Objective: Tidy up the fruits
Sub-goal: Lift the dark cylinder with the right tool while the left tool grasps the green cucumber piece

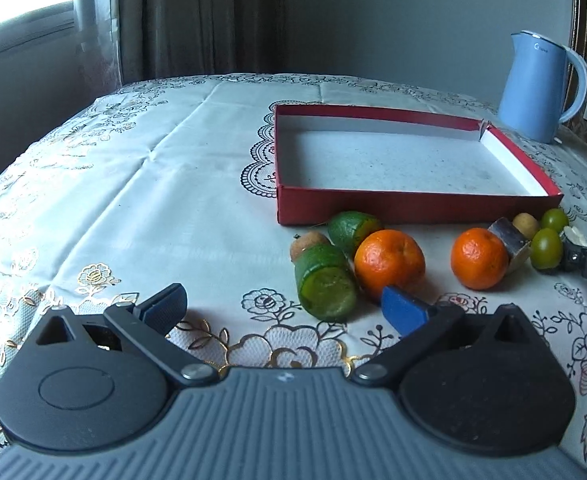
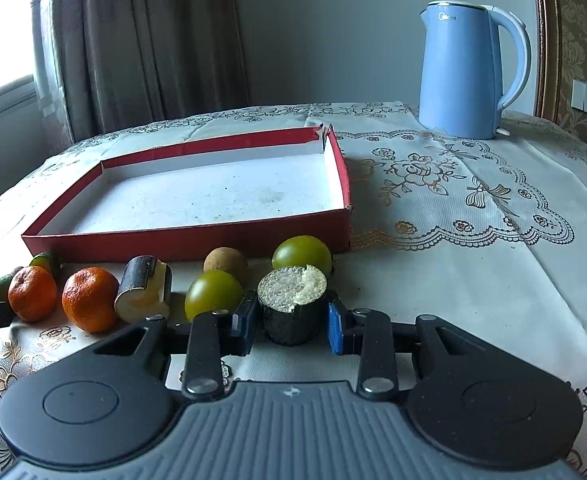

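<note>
A red shallow box [image 1: 413, 210] [image 2: 197, 242], white inside and empty, lies on the table. Fruits lie in a row in front of it: two green cucumber pieces [image 1: 327, 286], two oranges [image 1: 389, 264] [image 2: 89, 298], two dark sugarcane pieces [image 2: 145, 294], green fruits [image 2: 301, 256] and small brown fruits [image 2: 225, 262]. My left gripper [image 1: 285, 306] is open, just in front of a cucumber piece and an orange. My right gripper [image 2: 292, 324] has its pads on both sides of a dark sugarcane piece [image 2: 292, 306]; whether they touch it is unclear.
A light blue electric kettle [image 2: 465, 72] [image 1: 541, 88] stands at the far right of the table. A patterned white tablecloth [image 1: 153, 200] covers the table. Curtains and a window are behind on the left.
</note>
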`<action>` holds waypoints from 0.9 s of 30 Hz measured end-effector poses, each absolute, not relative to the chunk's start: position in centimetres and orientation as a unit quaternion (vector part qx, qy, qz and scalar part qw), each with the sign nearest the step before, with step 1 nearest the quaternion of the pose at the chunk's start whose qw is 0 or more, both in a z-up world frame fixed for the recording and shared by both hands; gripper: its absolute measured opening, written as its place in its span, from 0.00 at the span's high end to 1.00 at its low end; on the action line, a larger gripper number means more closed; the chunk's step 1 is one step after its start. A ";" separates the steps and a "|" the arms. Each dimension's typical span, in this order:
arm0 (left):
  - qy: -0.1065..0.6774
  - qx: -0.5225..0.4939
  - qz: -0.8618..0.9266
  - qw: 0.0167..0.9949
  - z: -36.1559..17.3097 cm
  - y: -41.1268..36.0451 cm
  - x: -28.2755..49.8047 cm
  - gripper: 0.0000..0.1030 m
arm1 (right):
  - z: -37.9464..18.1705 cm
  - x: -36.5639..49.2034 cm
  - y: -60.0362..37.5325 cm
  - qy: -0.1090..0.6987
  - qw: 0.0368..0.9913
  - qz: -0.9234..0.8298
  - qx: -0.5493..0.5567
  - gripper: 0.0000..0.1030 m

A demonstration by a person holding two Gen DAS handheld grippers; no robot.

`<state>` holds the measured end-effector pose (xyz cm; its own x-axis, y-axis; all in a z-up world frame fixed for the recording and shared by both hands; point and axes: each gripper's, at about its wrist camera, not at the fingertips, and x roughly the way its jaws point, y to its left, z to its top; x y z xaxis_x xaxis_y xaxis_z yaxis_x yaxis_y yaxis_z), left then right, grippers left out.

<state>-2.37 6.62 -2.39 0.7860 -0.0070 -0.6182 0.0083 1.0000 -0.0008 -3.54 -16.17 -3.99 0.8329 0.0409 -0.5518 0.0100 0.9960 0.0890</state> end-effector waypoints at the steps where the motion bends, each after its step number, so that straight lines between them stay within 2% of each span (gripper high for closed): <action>1: 0.323 0.002 -0.005 0.946 -2.3 6.5 -2.5 0.04 | -4.0 -3.5 -16.2 0.289 0.956 0.008 0.045 0.68; 5: 0.316 0.016 0.001 0.949 -2.2 6.1 -2.7 0.14 | -4.0 -3.5 -16.3 0.290 0.956 0.010 0.049 0.68; 6: 0.316 0.019 0.005 0.949 -2.2 6.0 -2.7 0.19 | -4.0 -3.5 -16.3 0.290 0.956 0.010 0.050 0.68; 14: 0.322 0.009 -0.002 0.947 -2.3 6.3 -2.6 0.26 | -4.1 -3.5 -16.4 0.290 0.956 0.011 0.052 0.68; 17: 0.324 0.006 -0.009 0.946 -2.3 6.0 -2.4 0.37 | -4.1 -3.5 -16.4 0.290 0.956 0.010 0.052 0.68; 19: 0.329 -0.003 -0.022 0.944 -2.2 5.8 -2.2 0.61 | -4.1 -3.5 -16.4 0.290 0.956 0.010 0.051 0.68; 21: 0.331 -0.007 -0.029 0.943 -2.1 5.5 -2.1 0.70 | -4.1 -3.5 -16.4 0.290 0.956 0.010 0.051 0.68; 27: 0.316 0.005 -0.024 0.949 -2.4 4.8 -2.5 0.71 | -4.0 -3.5 -16.4 0.290 0.956 0.010 0.052 0.68</action>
<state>-2.47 4.76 -2.41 0.7994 -0.0427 -0.5993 0.0484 0.9988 -0.0066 -3.48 -16.38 -4.03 0.8319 0.0503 -0.5527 0.0102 0.9943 0.1059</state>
